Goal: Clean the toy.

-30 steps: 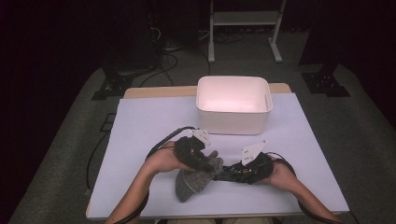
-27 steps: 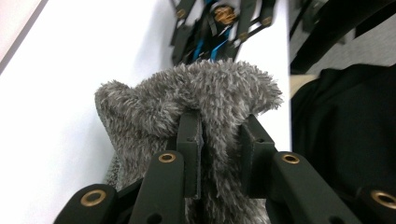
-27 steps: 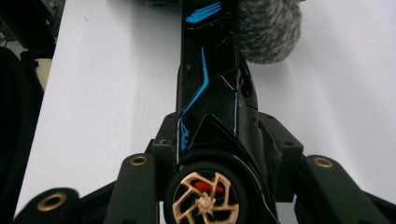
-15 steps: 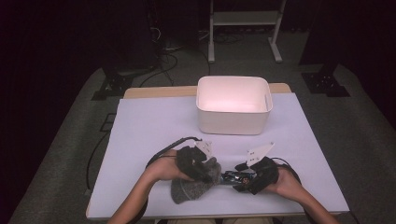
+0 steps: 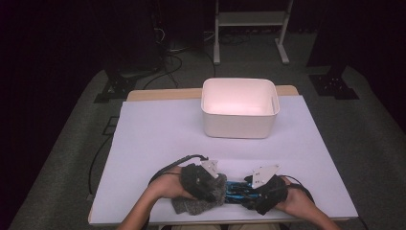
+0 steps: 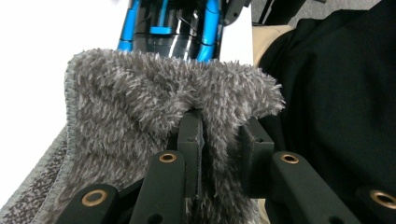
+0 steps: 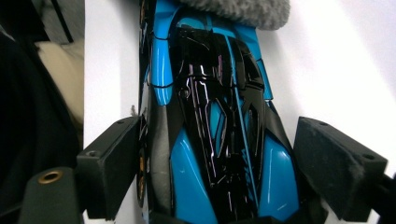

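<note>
I see the tabletop under a pale sheet that covers it almost to every edge. A white bin stands at the middle of the far edge, well apart from my hands. I can read no writing, brand or label on anything here, neither on the bin nor on the car body.

Both things in hand sit at the near edge, around its middle. The grey fluffy cloth lies left of centre, part of it flat on the sheet and part bunched up under my left hand-held gripper. In the left gripper view the cloth rises in a fold between the black jaws, which are pinched tight on that fold, the pile spreading out above them. So the left hand-held gripper holds the cloth.

The blue and black toy car lies on the sheet just right of the cloth, between the two hand-held grippers, its far end touching or tucked under the cloth's edge. In the right gripper view the car lies lengthwise between the jaws of my right hand-held gripper. Those jaws have just been opening and stand wide: the right pad is clear of the car's side, the left one is just beside it, and I cannot tell whether it touches.
</note>
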Demonstrator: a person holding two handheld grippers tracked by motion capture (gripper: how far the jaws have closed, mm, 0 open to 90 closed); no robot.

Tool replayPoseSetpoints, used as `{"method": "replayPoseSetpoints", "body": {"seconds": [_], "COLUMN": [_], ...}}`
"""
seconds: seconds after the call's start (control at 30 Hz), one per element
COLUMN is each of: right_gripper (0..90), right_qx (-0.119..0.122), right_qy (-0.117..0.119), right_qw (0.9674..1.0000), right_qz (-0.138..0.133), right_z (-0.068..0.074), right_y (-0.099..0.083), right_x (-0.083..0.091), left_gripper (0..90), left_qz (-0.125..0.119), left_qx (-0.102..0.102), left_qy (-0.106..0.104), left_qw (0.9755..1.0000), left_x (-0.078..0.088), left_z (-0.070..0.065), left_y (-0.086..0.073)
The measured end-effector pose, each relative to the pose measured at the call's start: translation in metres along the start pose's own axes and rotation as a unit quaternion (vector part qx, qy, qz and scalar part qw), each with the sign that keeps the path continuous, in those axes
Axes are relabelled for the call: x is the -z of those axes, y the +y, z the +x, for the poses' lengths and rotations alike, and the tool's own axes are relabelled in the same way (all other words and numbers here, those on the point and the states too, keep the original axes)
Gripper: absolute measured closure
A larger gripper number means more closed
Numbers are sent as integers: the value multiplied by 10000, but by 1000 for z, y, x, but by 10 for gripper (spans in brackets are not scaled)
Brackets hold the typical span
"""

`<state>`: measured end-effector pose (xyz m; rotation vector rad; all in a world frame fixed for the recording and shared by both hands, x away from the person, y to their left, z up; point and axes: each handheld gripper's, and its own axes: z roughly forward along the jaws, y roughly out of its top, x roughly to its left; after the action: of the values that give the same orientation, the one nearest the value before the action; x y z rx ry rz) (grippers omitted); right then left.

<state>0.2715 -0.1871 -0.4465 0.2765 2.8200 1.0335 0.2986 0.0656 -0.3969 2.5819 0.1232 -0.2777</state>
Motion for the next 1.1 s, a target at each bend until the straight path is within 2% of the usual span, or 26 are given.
{"method": "replayPoseSetpoints", "body": {"seconds": [0.03, 0.1, 0.27, 0.37, 0.43, 0.5, 0.53, 0.6, 0.67, 0.8, 0.83, 0.93, 1.0, 1.1], "right_gripper": [153, 144, 141, 142, 152, 214, 218, 220, 221, 221, 221, 221, 221, 221], "right_qx": [85, -27, -175, -246, -323, -196, -193, -184, -158, -136, -148, -165, -173, -115], "right_qy": [-25, 123, 151, 136, 190, 240, 233, 242, 275, 276, 280, 288, 300, 283], "right_qw": [10000, 9999, 9997, 9995, 9993, 9995, 9995, 9995, 9995, 9995, 9994, 9993, 9991, 9993], "right_qz": [34, 24, 90, 129, 59, -5, -13, -18, -75, -86, -108, -182, -225, -207], "right_z": [1, 0, -2, -1, -2, -3, -1, -1, -2, -2, -2, -3, -3, -3], "right_y": [0, -1, -12, -18, -20, -20, -20, -19, -21, -20, -21, -23, -24, -24], "right_x": [0, 3, 6, 6, 6, 6, 6, 6, 5, 4, 4, 4, 5, 4], "left_gripper": [740, 739, 734, 733, 734, 734, 737, 742, 747, 746, 746, 745, 745, 745], "left_qz": [-29, -91, -33, 13, 114, 181, 239, 165, 50, 33, 76, 269, 286, 273], "left_qx": [5, 23, 101, 134, 139, 195, 154, 153, 113, -115, -215, -350, -362, -279], "left_qy": [20, 70, 223, 206, 245, 214, 187, 186, 66, 0, 19, 71, 88, 78], "left_qw": [10000, 9999, 9997, 9997, 9995, 9994, 9994, 9996, 9999, 9999, 9997, 9990, 9989, 9992], "left_x": [2, 6, 7, 3, -3, -10, -16, -17, -19, -27, -29, -30, -30, -26], "left_z": [0, 1, 6, 9, 11, 13, 13, 11, 9, 8, 8, 7, 6, 7], "left_y": [0, -1, -2, 0, 1, 1, 2, 3, 7, 30, 38, 49, 48, 36]}}
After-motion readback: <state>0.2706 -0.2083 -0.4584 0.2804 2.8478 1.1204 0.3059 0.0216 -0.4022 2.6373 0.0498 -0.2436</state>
